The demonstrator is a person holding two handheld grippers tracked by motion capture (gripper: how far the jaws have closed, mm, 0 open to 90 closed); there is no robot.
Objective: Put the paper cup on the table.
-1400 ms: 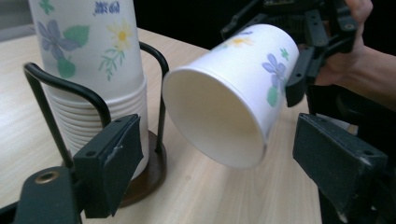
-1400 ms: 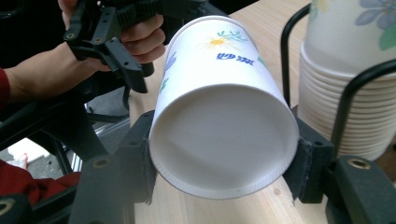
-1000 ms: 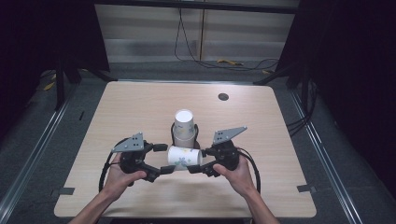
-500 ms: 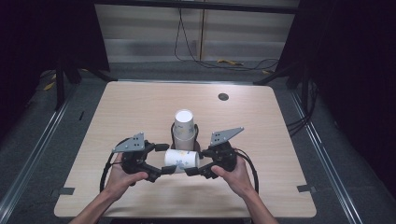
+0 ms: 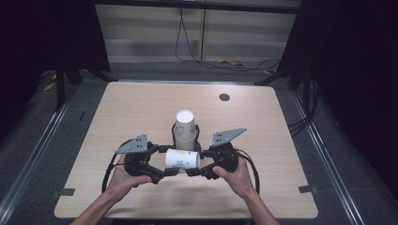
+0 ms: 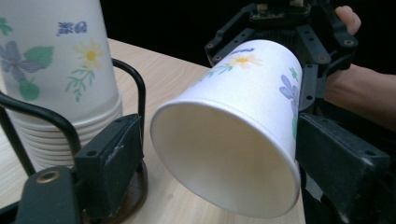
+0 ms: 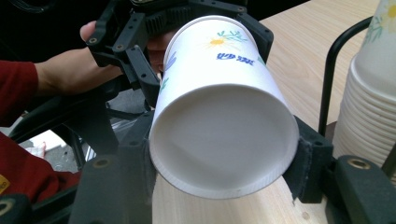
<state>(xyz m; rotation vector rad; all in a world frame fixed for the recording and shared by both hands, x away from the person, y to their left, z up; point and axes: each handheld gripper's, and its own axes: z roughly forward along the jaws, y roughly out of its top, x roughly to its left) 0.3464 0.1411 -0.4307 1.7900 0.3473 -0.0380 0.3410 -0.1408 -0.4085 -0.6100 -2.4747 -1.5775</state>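
Surface (image 5: pixel 141 108) of pale wood spans the high view, with a small dark round spot (image 5: pixel 224 97) near its far right edge. Near the middle stands a stack of paper cups (image 5: pixel 184 126), upside down in a black wire holder (image 6: pixel 133 88) on a round base; the cups carry a flower print. Just in front of the stack, a single paper cup (image 5: pixel 182 159) lies on its side, lifted clear of the wood and held between both tools. The right claw (image 7: pixel 224 154) is clamped on the cup's closed bottom end, a pad pressing each side of the rim. The left claw (image 6: pixel 210 158) stands at the cup's open mouth, one jaw just beside the rim on each flank; whether they press it I cannot tell. A hand (image 5: pixel 124 180) grips each tool from below.
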